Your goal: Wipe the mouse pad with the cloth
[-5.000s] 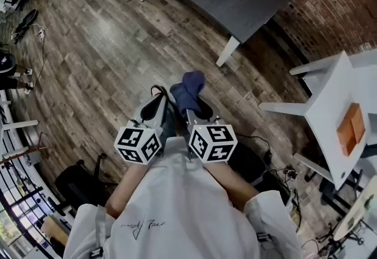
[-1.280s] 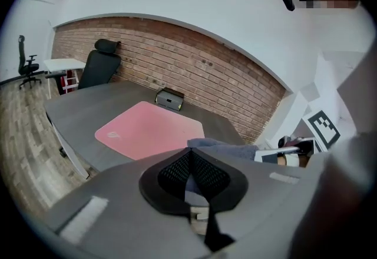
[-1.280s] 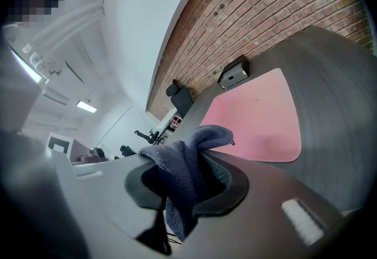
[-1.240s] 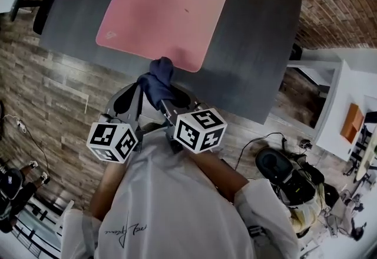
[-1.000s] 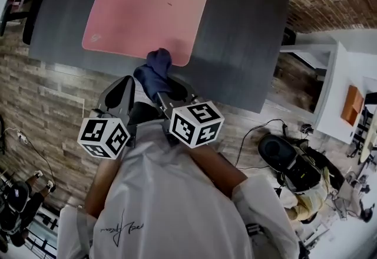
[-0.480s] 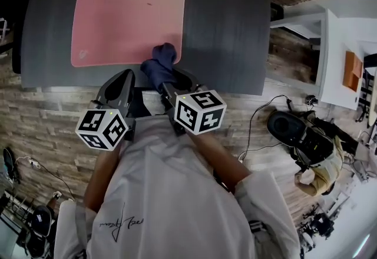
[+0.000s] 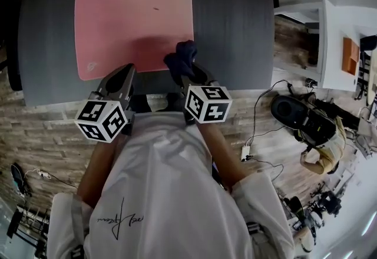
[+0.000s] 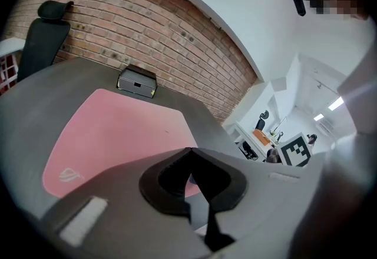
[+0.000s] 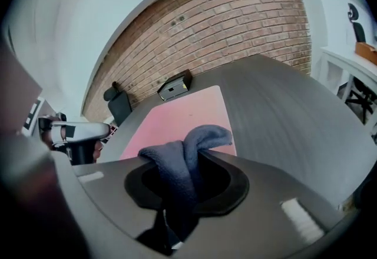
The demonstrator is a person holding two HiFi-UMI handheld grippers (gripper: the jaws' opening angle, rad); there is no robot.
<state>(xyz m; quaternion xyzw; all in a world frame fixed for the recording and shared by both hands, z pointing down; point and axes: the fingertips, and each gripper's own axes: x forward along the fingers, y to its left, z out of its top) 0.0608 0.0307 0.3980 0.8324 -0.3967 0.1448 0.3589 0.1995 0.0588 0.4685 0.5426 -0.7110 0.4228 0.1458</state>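
A dark grey worktop (image 7: pixel 232 16) is filling the upper part of the head view, seen from steeply above. A pink mouse pad (image 7: pixel 132 16) is lying flat on its left half, close to square, with its edges running in line with the worktop's edges. A faint pale logo (image 7: pixel 91 67) is sitting in the pad's near left corner.

The person is standing at the worktop's near edge, holding both grippers out in front of a white shirt (image 7: pixel 159 193).

The left gripper (image 7: pixel 125 70) is pointing forward, with its tips reaching over the pad's near edge. Its jaws are pressing tip to tip, with nothing between them.

The right gripper (image 7: pixel 188 74) is pointing forward too, just beside the left one. Its jaws are clamping a dark blue cloth (image 7: pixel 181 56), closed as far as the fabric is letting them.

The cloth is bunched into a thick fold. Its long axis is running along the jaws, and its free end is sticking out past the tips, curling over towards the right. It is hanging over the pad's near right corner; whether it is touching the pad cannot be told.

A small grey box (image 9: pixel 175 86) is sitting at the worktop's far edge, just beyond the pad.
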